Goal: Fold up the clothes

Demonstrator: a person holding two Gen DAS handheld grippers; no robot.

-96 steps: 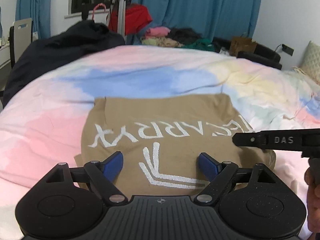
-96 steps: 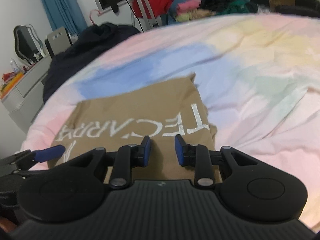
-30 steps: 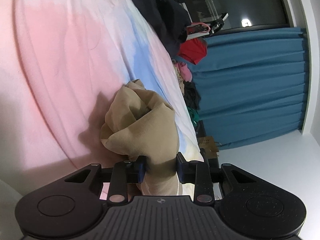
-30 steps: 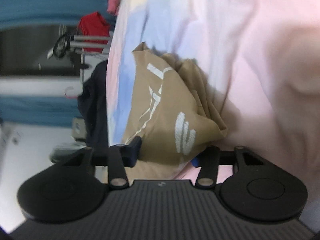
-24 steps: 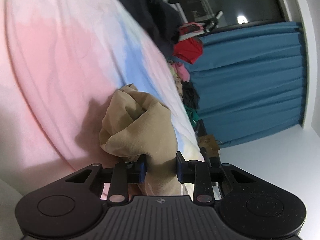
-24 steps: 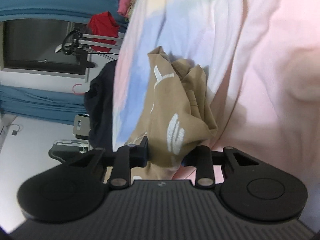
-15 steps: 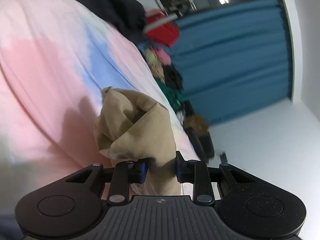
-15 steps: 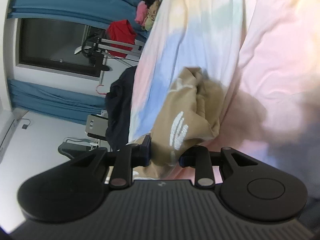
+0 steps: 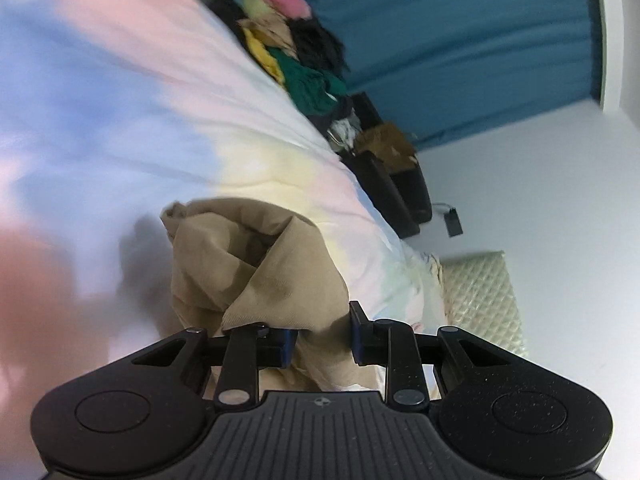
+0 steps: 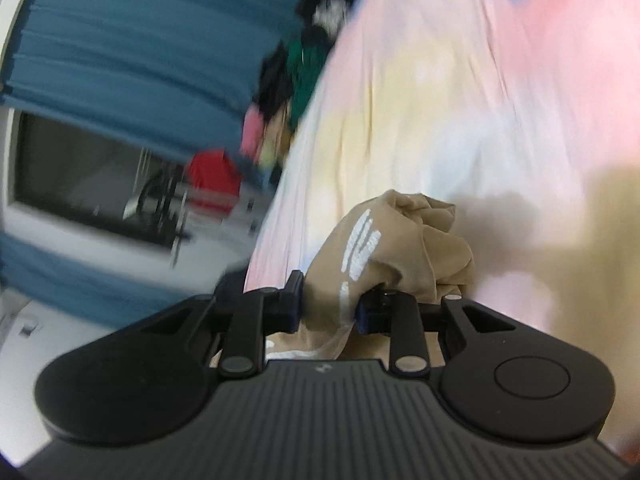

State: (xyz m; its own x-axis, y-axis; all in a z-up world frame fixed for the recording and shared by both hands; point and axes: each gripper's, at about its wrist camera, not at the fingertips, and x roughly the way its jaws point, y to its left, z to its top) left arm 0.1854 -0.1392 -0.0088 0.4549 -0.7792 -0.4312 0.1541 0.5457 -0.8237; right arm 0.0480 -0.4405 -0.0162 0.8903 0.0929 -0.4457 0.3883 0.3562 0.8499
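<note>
The tan garment hung bunched above the pastel bed, gripped at two places: the left gripper had its jaws pinching a thick wad of the cloth, and the right gripper had its jaws clamped on another gathered fold, the one bearing the white print. Both views were tilted and the right one smeared by motion, so the exact lie of the cloth below the jaws could not be made out. In neither view did the garment lie flat or squared; it showed as a crumpled bundle casting a shadow on the bedding. The main risk, as I judged it, was that the bunching would carry into whatever came next: with several layers caught in each pinch, laying the piece down could leave hidden creases or a twisted edge, and the fold would come out lopsided. A thick wad can also creep out of a narrow pinch during a swing, dropping one side onto the bed. The heap of other clothes at the far edge of the bed lay well apart from it.
</note>
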